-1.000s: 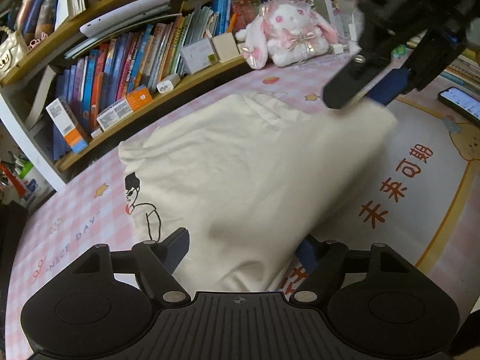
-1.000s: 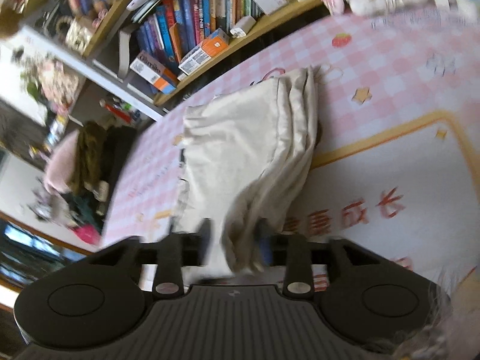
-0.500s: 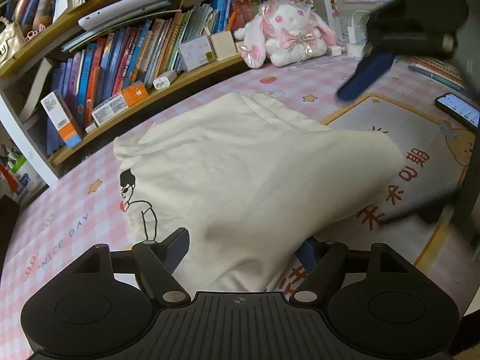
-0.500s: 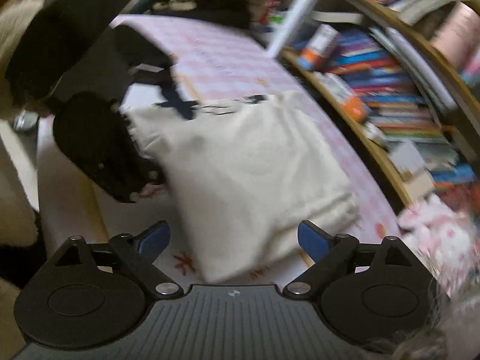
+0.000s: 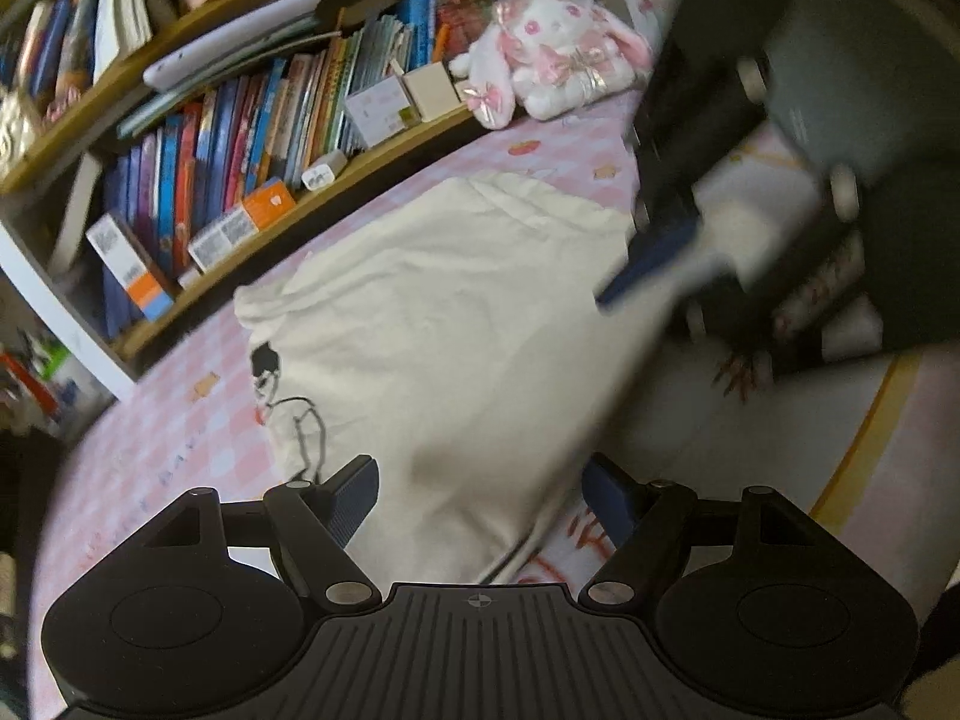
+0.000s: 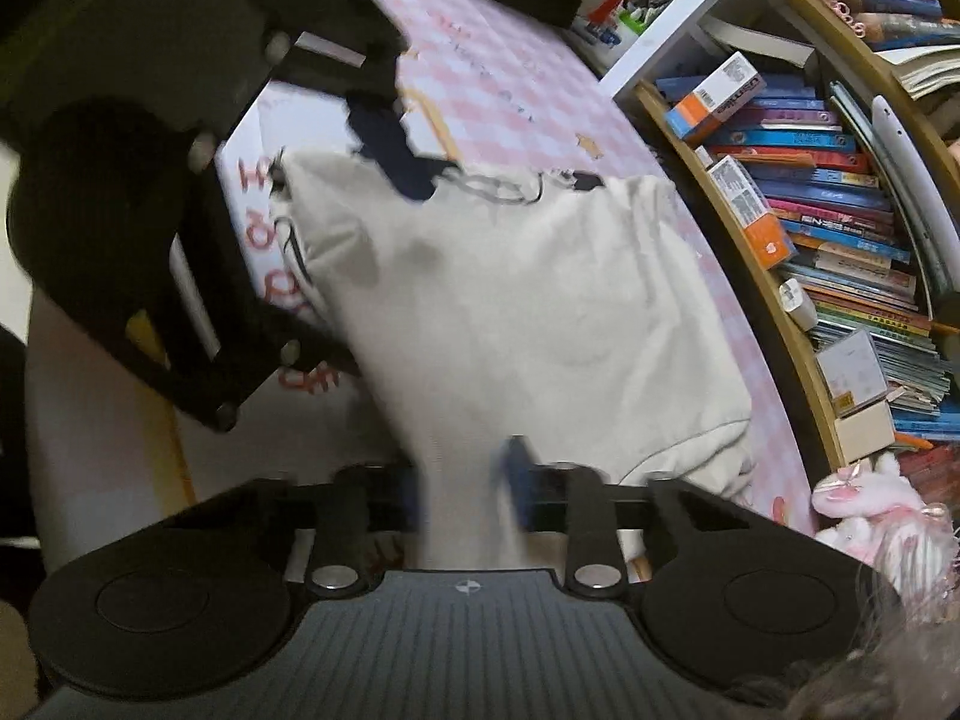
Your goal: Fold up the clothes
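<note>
Cream garment (image 5: 456,324) lies folded mid-table on the pink checked cloth (image 5: 180,420), near the bookshelf (image 5: 252,138) edge. Right gripper (image 6: 462,480) is closing on a bunched corner, likely for the next fold. Left gripper (image 5: 480,492) jaws straddle the near hem, wide; pad contact hidden. Right fingertips motion-blurred.
</note>
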